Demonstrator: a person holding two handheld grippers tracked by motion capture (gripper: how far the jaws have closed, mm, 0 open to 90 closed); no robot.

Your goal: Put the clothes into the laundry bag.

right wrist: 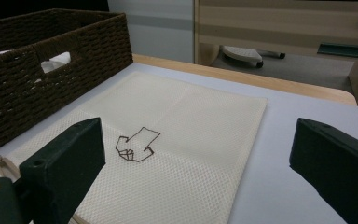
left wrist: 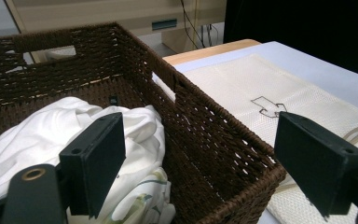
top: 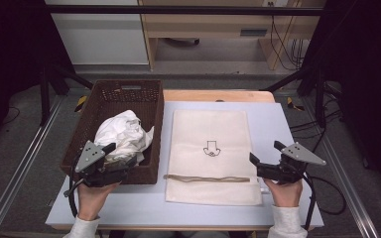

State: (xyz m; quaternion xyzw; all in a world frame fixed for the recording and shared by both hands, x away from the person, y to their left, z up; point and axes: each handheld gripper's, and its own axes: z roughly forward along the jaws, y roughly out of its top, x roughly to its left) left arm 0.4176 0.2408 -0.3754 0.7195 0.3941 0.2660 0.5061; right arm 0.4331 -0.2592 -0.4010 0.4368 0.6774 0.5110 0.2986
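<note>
From above, the left tongs [top: 110, 159] hang released over the basket's [top: 155, 130] near end, beside the white cloth [top: 124, 135] — likely the next pick. The right tongs [top: 264, 157], released too, wait right of the bag [top: 213, 148]. Their own view adds its weave — the left's, a print on the cloth.

The white cloth [left wrist: 51, 135] is partly hidden behind the left claw's [left wrist: 200, 163] near jaw and cut off by the frame's edge.

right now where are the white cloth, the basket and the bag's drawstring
white cloth [top: 121, 133], high view, top of the bundle
basket [top: 129, 88], high view, far rim
drawstring [top: 206, 178], high view, middle of the cord
</note>
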